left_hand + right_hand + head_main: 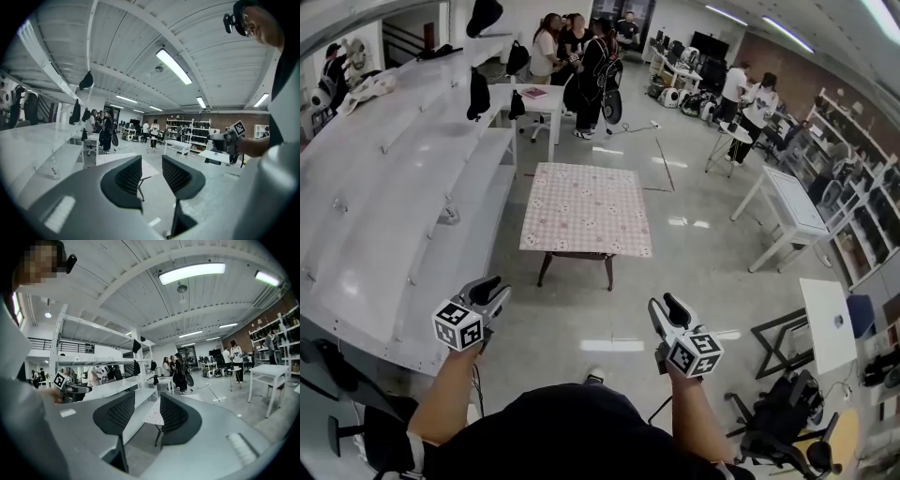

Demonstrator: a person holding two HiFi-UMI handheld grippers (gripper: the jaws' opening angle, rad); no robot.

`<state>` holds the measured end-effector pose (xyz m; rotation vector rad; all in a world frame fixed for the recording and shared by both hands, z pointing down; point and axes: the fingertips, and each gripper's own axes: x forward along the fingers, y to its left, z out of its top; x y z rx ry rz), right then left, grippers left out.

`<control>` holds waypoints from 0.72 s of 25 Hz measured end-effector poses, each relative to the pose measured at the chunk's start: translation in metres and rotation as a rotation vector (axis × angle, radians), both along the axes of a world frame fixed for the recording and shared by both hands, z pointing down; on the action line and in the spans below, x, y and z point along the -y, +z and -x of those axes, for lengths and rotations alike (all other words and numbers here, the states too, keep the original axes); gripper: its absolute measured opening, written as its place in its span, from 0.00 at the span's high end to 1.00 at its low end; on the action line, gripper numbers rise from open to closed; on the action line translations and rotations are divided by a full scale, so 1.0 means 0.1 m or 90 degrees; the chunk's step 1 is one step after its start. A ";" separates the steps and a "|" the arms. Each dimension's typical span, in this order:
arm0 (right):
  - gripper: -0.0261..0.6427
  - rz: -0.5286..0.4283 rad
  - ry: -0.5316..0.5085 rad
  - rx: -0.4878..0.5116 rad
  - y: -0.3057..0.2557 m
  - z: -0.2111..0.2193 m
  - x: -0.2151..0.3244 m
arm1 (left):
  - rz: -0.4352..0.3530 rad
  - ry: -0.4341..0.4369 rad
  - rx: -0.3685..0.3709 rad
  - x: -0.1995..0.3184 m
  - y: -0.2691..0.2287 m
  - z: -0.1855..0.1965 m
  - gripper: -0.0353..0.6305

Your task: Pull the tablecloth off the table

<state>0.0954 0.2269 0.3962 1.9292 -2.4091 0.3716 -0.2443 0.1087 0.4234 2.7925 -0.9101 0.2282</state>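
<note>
So I'm standing well back from the little table right now, looking down the open floor at it. The pink patterned tablecloth is lying flat over the whole top, with its near edge drooping a little over the side. Nothing's sitting on it as far as I can tell.

I'm holding the left gripper and the right gripper out in front of me, both aimed roughly at the table. Both have their jaws spread, with nothing between them but floor and that far-off cloth.

So I'd say I'm only at the approach step and the pull itself isn't started. Next I'm thinking I need to walk up to the near edge and lower both grippers to the hanging hem, one toward each near corner. Then I pinch the fabric properly before dragging it toward me.

The white shelving rack is running along my left, so I'm guessing I should keep that elbow tucked. A group of people is hanging out way behind the table, well clear.
</note>
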 end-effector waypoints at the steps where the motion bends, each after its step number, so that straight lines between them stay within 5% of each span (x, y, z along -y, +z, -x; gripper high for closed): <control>1: 0.66 -0.001 -0.001 -0.002 0.00 0.00 0.03 | 0.000 0.002 0.001 0.02 0.00 -0.01 0.74; 18: 0.65 0.032 -0.006 0.015 0.33 -0.43 0.82 | 0.030 -0.010 0.024 0.71 0.25 -0.41 0.71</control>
